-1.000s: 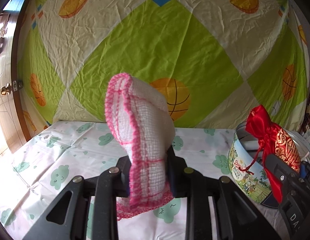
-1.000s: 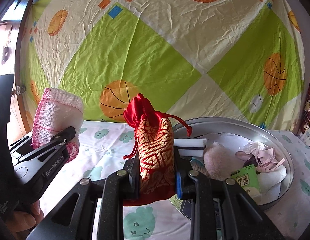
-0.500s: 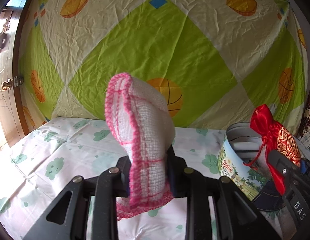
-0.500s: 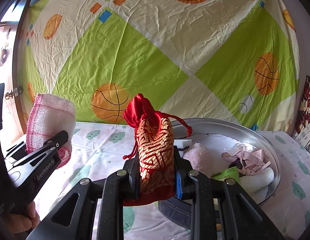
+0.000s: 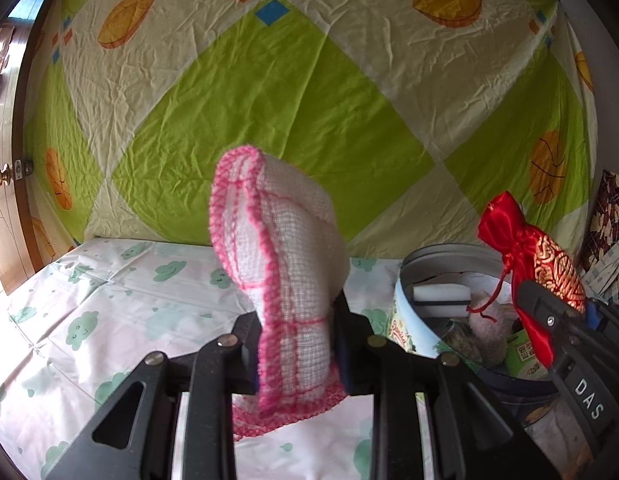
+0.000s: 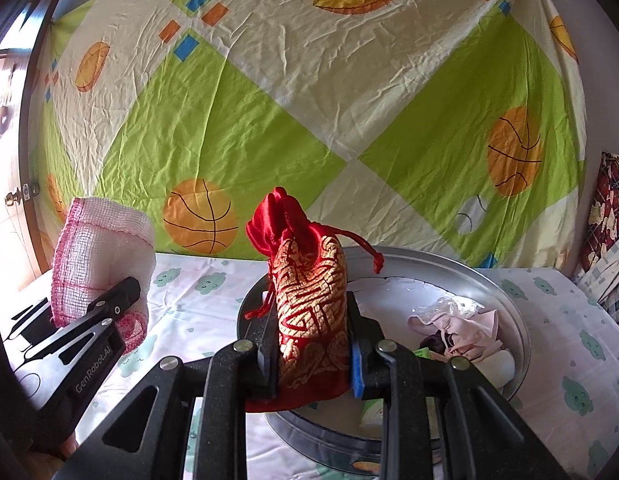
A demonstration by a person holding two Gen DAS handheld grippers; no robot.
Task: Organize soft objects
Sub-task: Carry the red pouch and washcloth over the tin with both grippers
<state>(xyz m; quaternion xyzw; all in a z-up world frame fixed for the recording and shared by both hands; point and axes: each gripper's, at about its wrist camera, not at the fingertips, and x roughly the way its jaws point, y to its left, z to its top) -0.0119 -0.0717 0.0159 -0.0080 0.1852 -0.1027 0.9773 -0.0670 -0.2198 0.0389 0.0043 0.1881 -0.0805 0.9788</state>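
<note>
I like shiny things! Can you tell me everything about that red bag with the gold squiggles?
The red pouch is a small drawstring bag of shiny, satin-looking cloth with a woven gold pattern on its body. Its plain red top is gathered shut, and a knotted red cord dangles from the neck. It stands upright, pinched between the jaws of the right gripper, held in the air above the round metal tin. Only the gripper touches it.

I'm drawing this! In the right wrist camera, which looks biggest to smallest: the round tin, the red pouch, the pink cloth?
1. round tin, widest by far.
2. red pouch, though it sits close to the camera in the right gripper, so it looks extra big.
3. pink cloth, held by the left gripper.
</note>
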